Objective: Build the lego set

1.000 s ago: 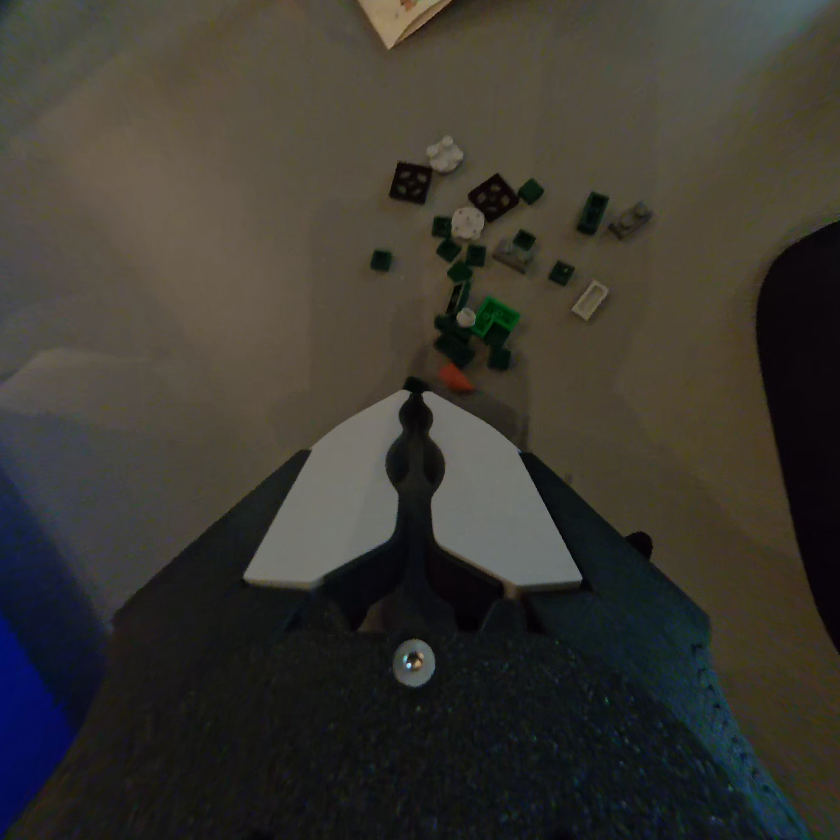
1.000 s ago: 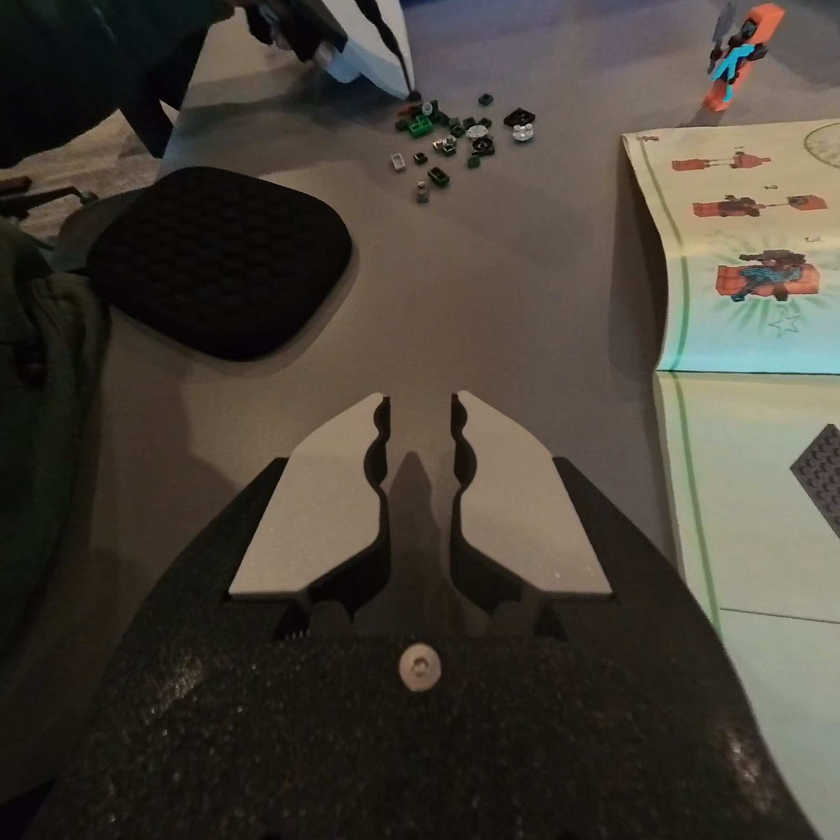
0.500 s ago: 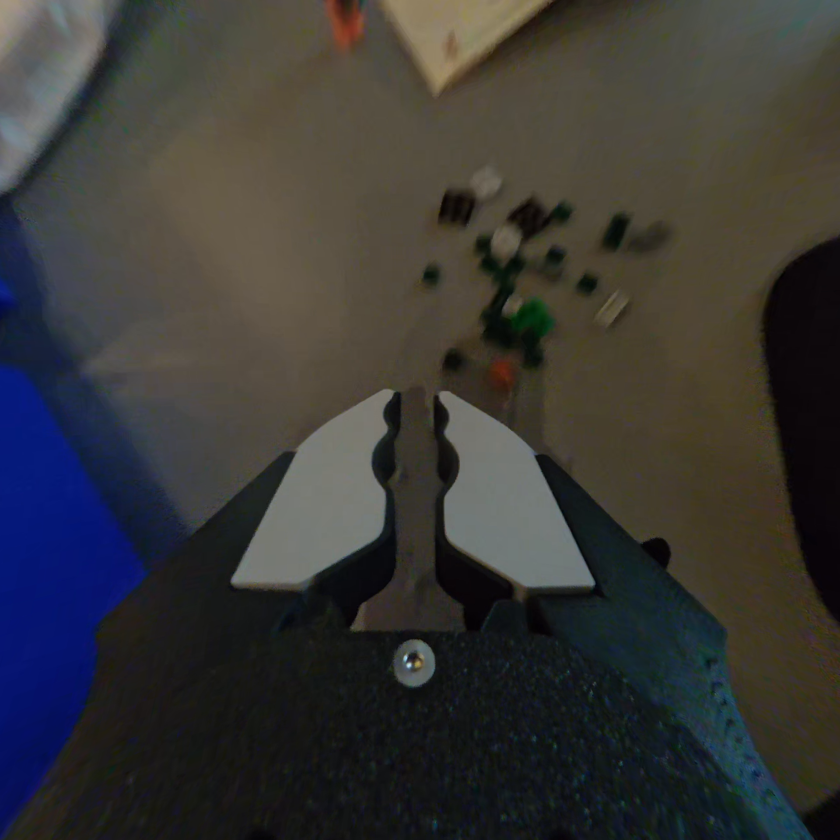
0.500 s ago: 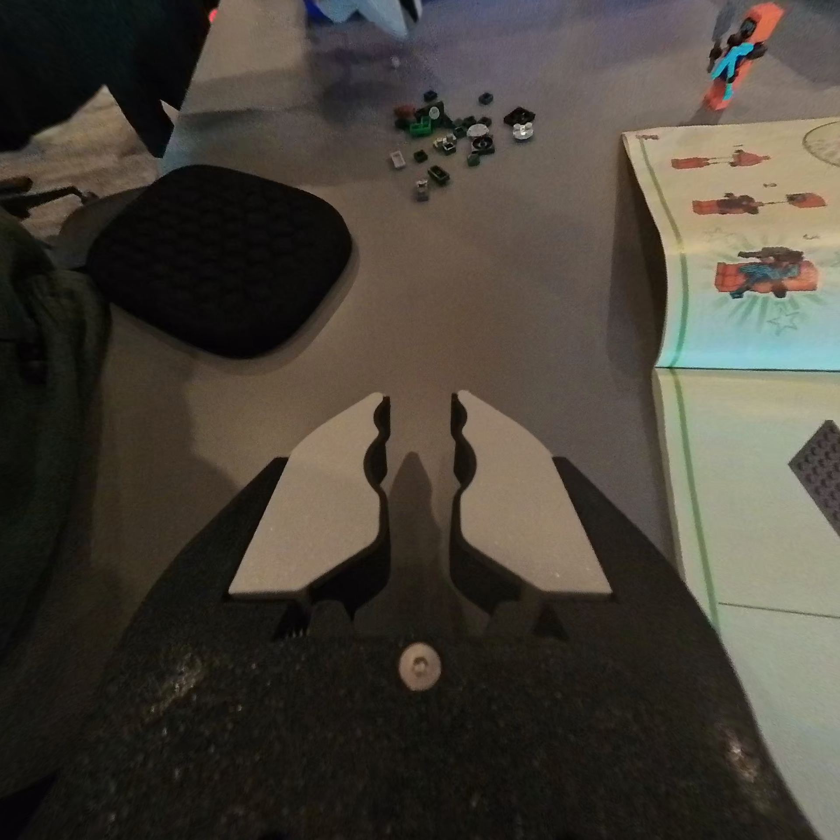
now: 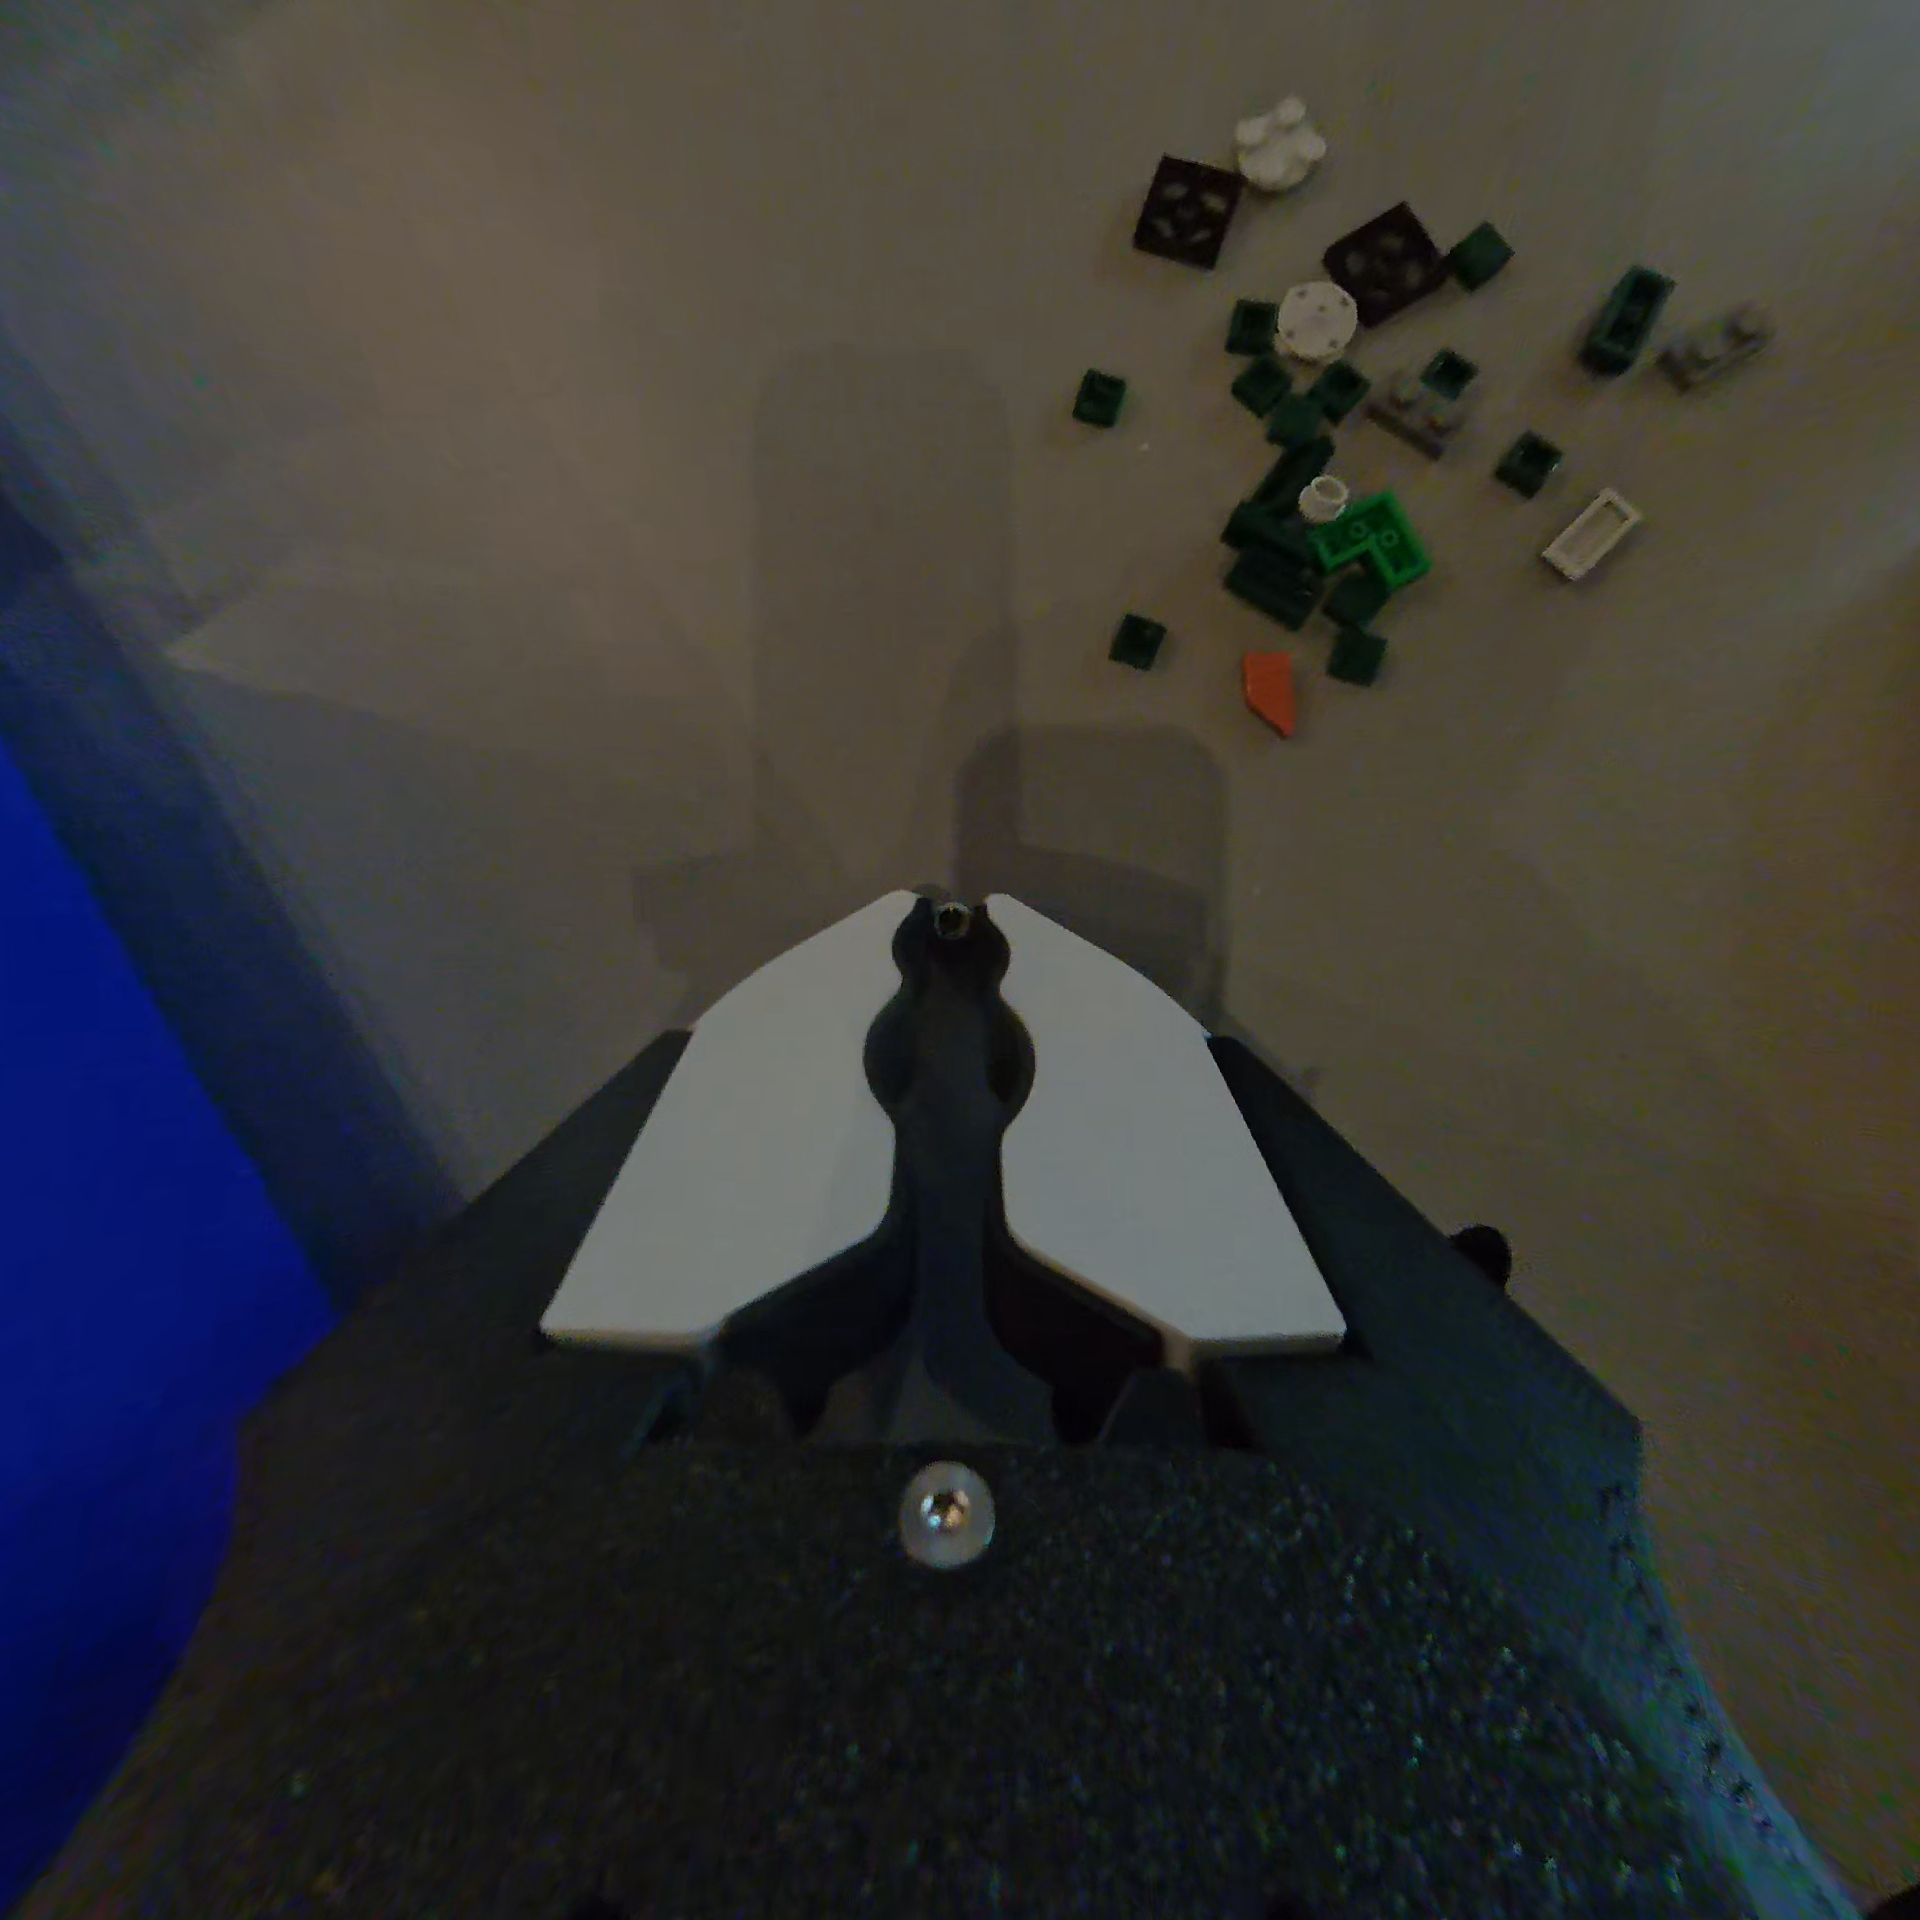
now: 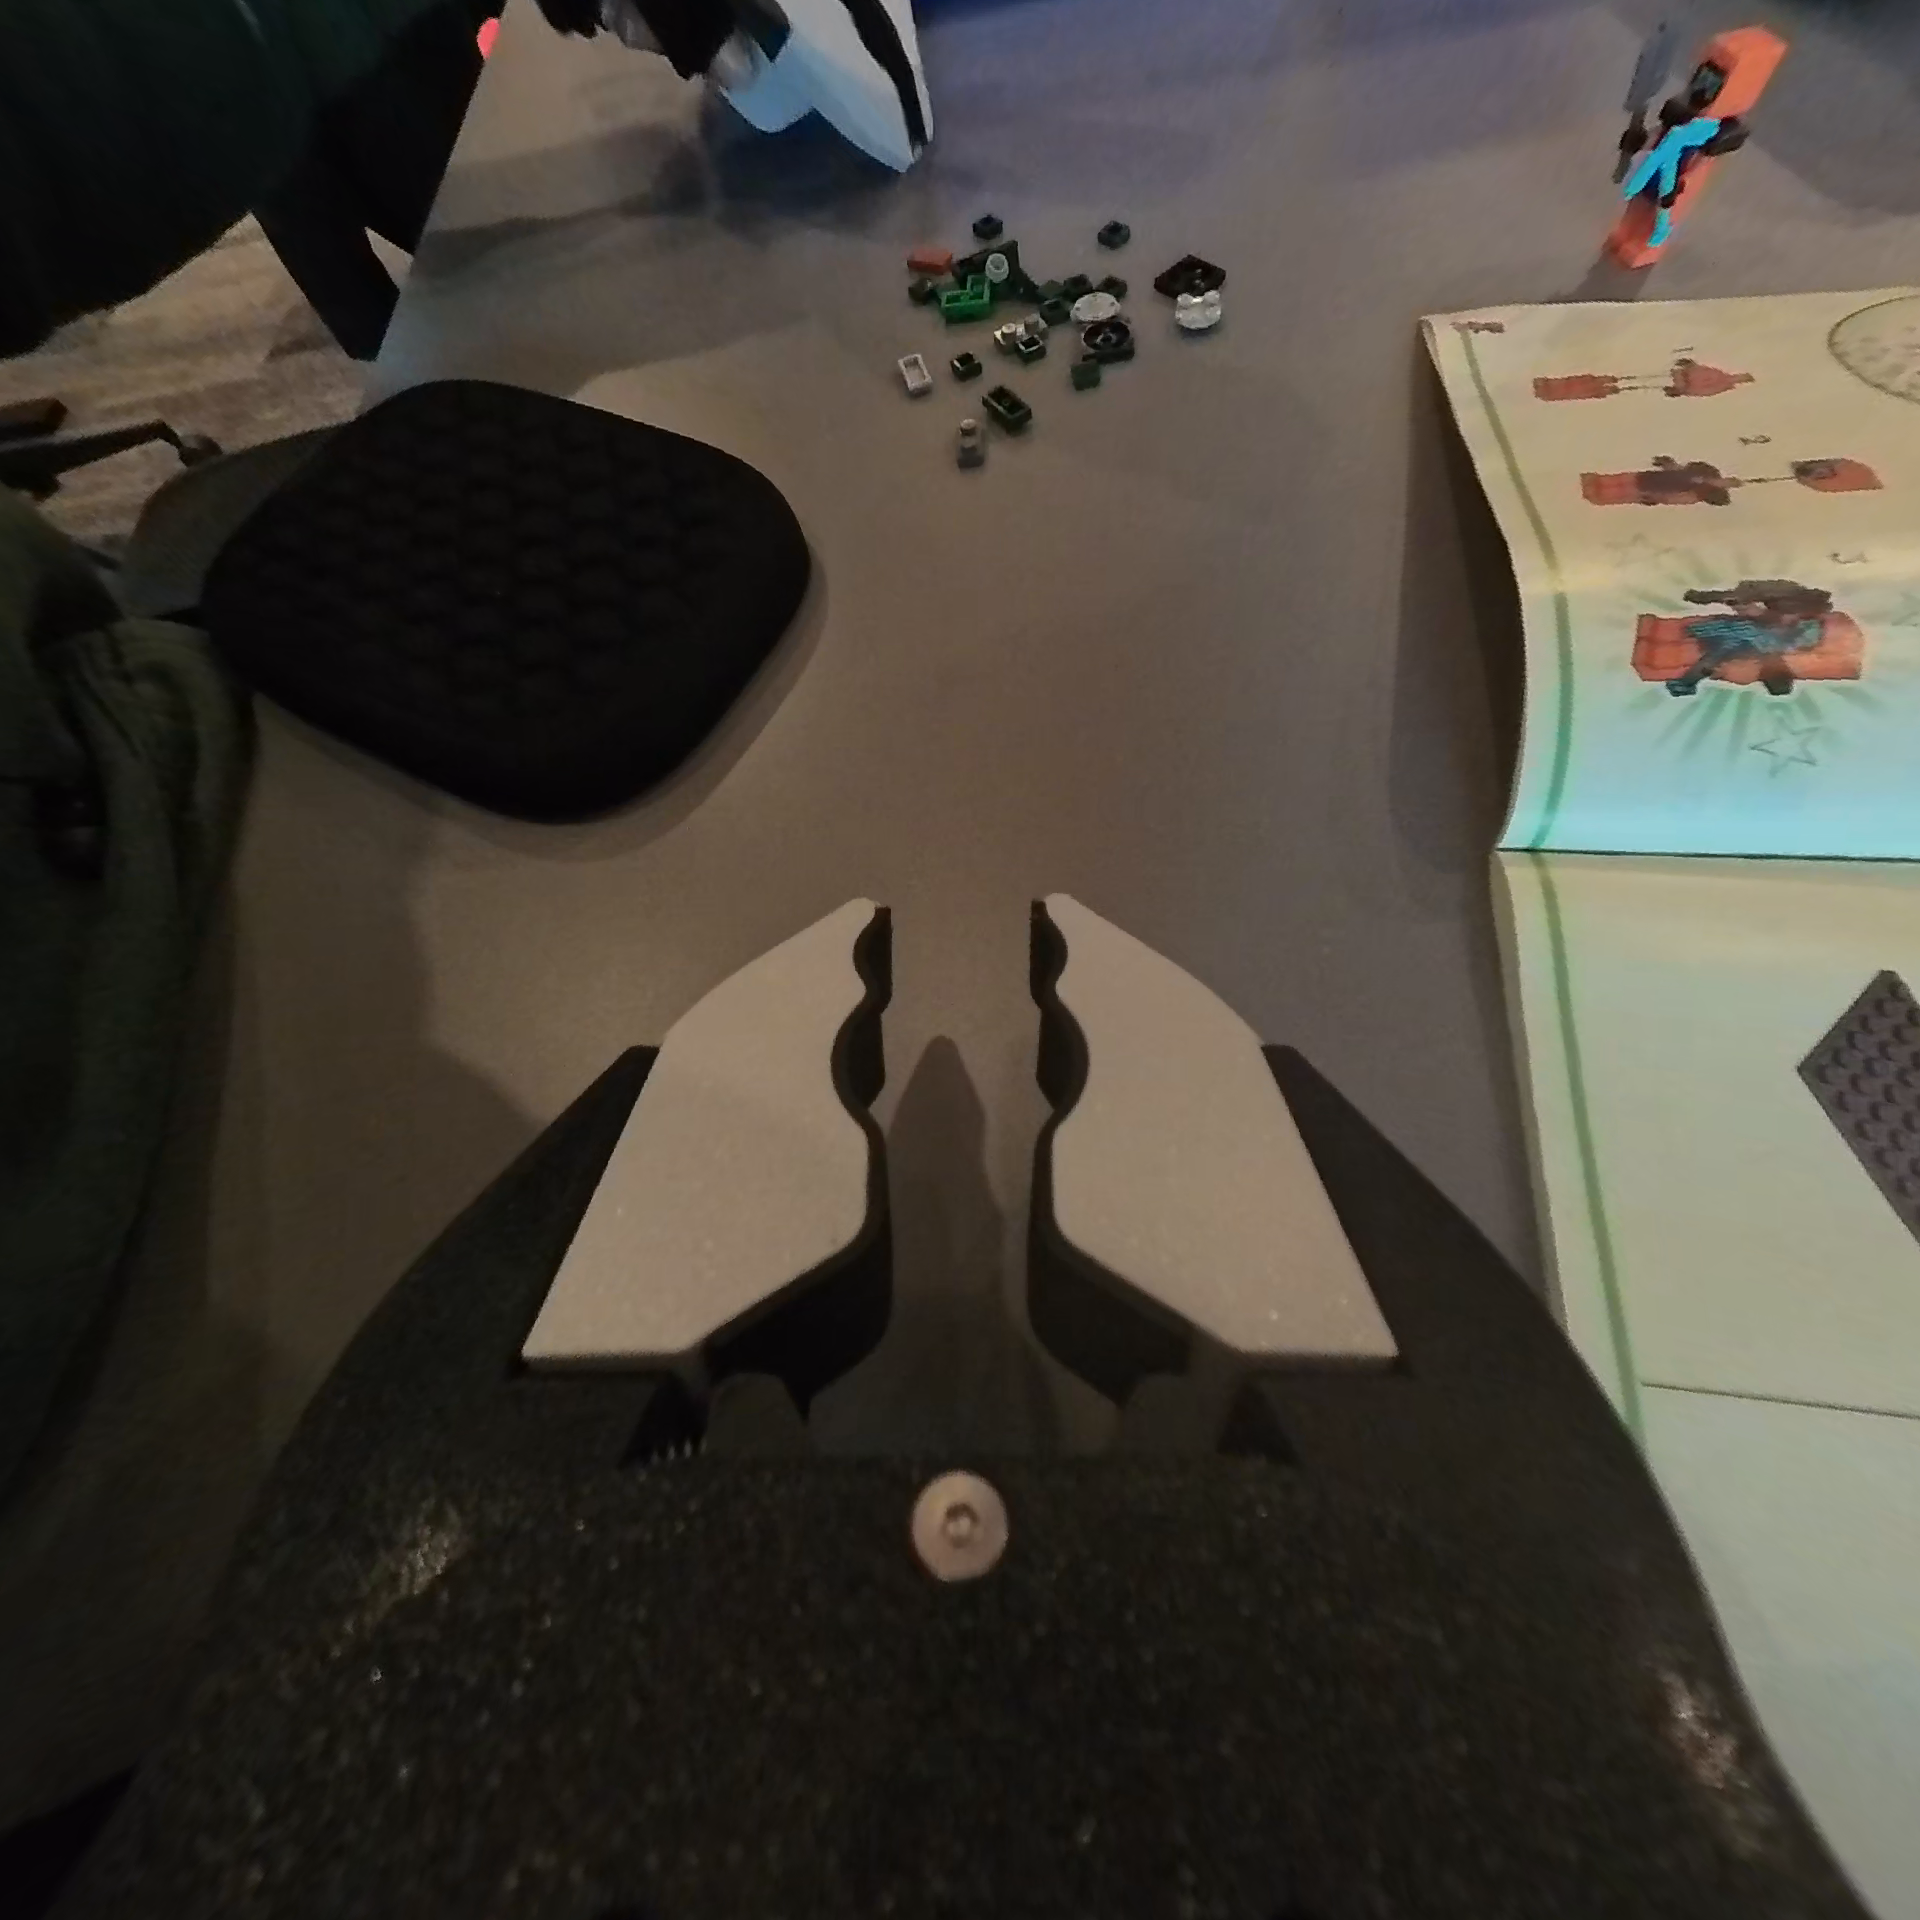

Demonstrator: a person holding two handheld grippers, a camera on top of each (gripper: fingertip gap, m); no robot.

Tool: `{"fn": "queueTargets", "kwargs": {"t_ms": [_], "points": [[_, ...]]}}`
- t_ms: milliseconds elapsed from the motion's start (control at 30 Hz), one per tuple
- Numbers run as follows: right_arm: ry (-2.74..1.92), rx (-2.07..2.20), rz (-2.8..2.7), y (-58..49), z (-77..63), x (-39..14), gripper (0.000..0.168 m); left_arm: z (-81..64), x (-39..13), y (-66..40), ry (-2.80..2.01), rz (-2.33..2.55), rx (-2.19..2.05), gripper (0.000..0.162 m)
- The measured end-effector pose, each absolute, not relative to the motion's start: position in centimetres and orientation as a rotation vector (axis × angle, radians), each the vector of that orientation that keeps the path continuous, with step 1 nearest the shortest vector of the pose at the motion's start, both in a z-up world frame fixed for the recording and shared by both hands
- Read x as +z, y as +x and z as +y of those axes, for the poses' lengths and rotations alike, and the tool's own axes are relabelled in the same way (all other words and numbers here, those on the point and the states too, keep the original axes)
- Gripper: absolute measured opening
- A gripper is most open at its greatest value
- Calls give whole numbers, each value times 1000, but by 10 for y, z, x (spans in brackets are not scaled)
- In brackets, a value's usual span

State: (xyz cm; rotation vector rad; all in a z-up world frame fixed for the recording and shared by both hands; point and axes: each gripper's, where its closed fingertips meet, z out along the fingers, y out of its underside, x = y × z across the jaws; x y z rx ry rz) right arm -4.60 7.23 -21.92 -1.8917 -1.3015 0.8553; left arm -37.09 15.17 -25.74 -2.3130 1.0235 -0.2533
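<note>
L hand-held gripper (image 5: pixel 951 914) clamped on small dark piece (image 5: pixel 950 921) (tiny) | R hand-held gripper (image 6: pixel 960 914) apart

Your loose lego pieces (image 5: pixel 1340 436) lie scattered flat in one small cluster, mostly dark green, with two black square plates, white round pieces, grey studded bits and one orange wedge (image 5: pixel 1270 691) at the cluster's near edge. A tiny dark piece (image 5: pixel 948 918) sits pinched apart from the cluster.

No writing can be read anywhere. The instruction sheet (image 6: pixel 1704 582) on the table (image 6: pixel 1091 644) carries only coloured building pictures, a star and green border lines.
</note>
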Motion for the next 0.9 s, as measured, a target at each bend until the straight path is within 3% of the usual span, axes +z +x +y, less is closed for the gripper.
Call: {"fn": "queueTargets", "kwargs": {"t_ms": [367, 900], "points": [[-1892, 850, -1307, -46, 72, -220, 25, 173, -236, -291, -2158, 1167, -352, 7], [-1890, 853, -1311, -44, 69, -220, 25, 166, -230, -274, -2137, 1195, -413, 15]]}}
